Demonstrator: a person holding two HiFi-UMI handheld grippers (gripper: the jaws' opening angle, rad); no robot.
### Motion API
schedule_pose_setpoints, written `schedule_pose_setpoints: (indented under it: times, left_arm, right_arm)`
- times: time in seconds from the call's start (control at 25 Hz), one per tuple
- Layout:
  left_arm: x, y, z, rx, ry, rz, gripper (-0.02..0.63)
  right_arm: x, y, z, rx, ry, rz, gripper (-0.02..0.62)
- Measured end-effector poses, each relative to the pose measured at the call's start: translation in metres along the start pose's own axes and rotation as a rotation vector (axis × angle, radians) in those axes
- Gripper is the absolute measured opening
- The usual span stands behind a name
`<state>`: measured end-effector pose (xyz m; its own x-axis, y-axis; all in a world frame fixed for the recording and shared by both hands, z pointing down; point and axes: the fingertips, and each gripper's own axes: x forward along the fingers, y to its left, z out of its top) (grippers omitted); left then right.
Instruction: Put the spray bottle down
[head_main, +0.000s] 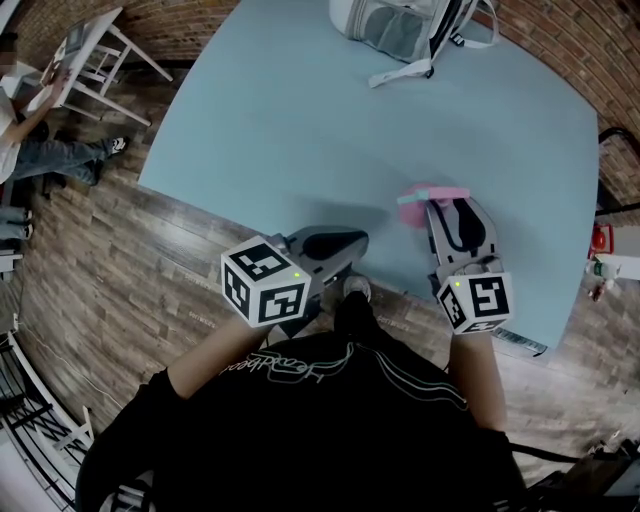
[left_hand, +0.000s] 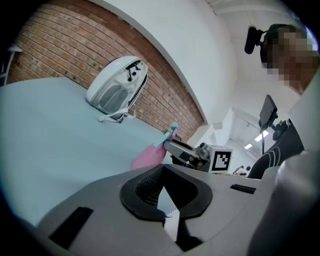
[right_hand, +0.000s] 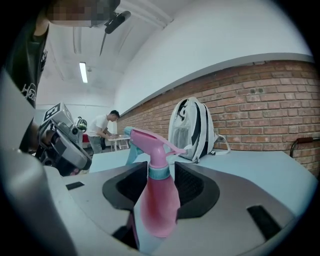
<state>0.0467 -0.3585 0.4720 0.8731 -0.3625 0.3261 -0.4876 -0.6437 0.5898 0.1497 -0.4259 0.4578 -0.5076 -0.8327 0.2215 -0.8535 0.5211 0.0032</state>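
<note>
A pink spray bottle (head_main: 432, 195) with a teal trigger stands upright between the jaws of my right gripper (head_main: 452, 212), which is shut on its body, over the front right of the light blue table (head_main: 330, 120). In the right gripper view the bottle (right_hand: 159, 200) fills the gap between the black pads (right_hand: 192, 185); its base is hidden, so I cannot tell if it touches the table. My left gripper (head_main: 355, 242) hovers at the table's front edge, shut with nothing in it. The left gripper view shows the bottle (left_hand: 150, 154) to the right of its own jaws.
A white and grey backpack (head_main: 400, 25) lies at the table's far side, with a strap trailing toward the middle. A seated person's legs (head_main: 60, 160) and a white chair (head_main: 95, 55) are at the far left on the wooden floor. Small bottles (head_main: 610, 265) stand off the table's right edge.
</note>
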Motion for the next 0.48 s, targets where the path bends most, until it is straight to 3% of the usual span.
schedule_pose_setpoints:
  times: [0.48]
  left_arm:
    - [-0.014, -0.042, 0.003, 0.059, -0.033, -0.057, 0.008]
  right_arm:
    - [-0.047, 0.03, 0.018, 0.053, -0.006, 0.004, 0.132]
